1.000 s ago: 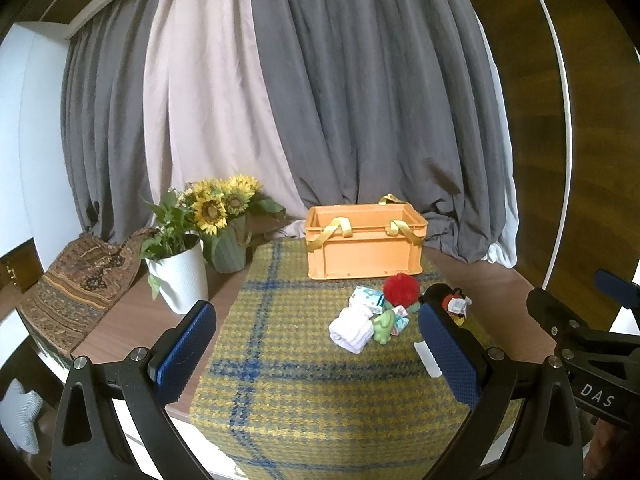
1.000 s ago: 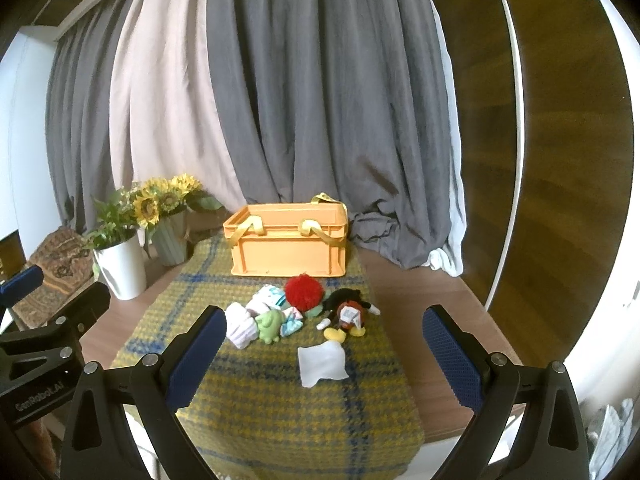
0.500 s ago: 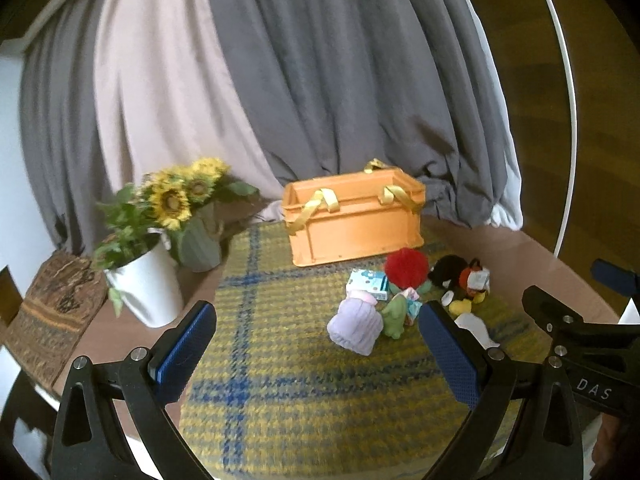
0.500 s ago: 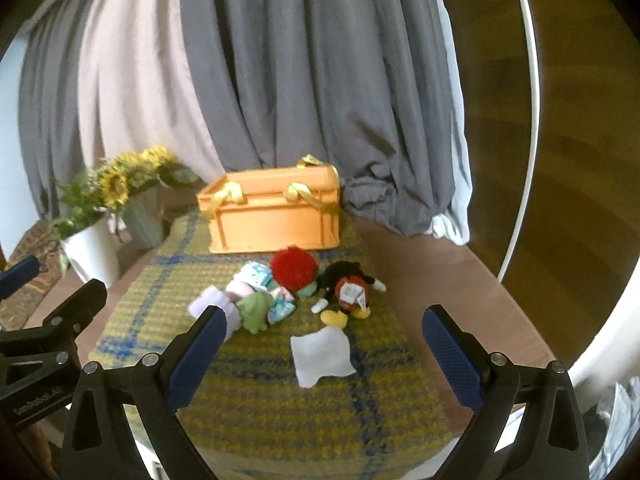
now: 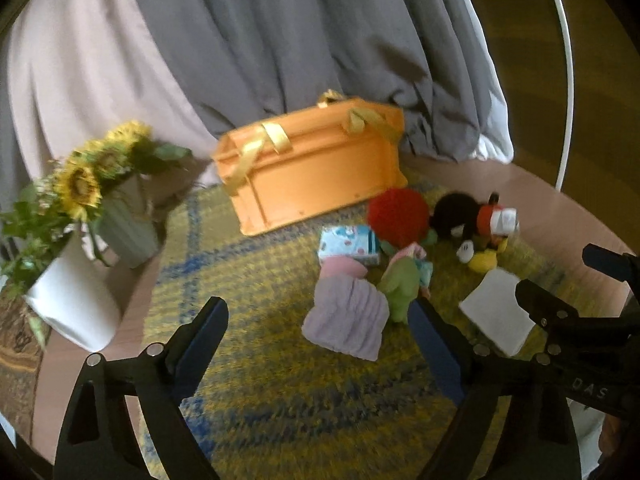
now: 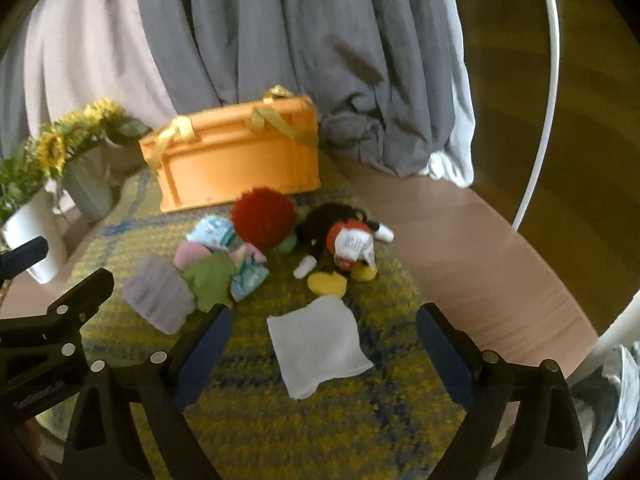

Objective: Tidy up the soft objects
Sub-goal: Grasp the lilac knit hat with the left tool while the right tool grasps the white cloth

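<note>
- Left wrist view: one orange crate (image 5: pixel 316 184) stands far on the plaid mat (image 5: pixel 280 396), with two yellow ribbon handles draped over its near rim.
- Near it lies one cluster of soft things — one red pompom (image 5: pixel 398 212), one black mouse plush (image 5: pixel 472 220), one printed packet (image 5: pixel 348 245), one green plush (image 5: pixel 400 286), one lilac folded cloth (image 5: pixel 346 320), and one white cloth (image 5: pixel 498 314) to the right.
- Two vases with sunflowers (image 5: pixel 80 184) stand far left.
- The left gripper (image 5: pixel 316 332) is spread wide and holds nothing; compared with a second ago the pile looks much closer.
- Right wrist view: the right gripper (image 6: pixel 322 342) — also gaping, empty — hovers with the white cloth (image 6: pixel 318 344) between its fingers; a second ago the cloth lay farther off.
</note>
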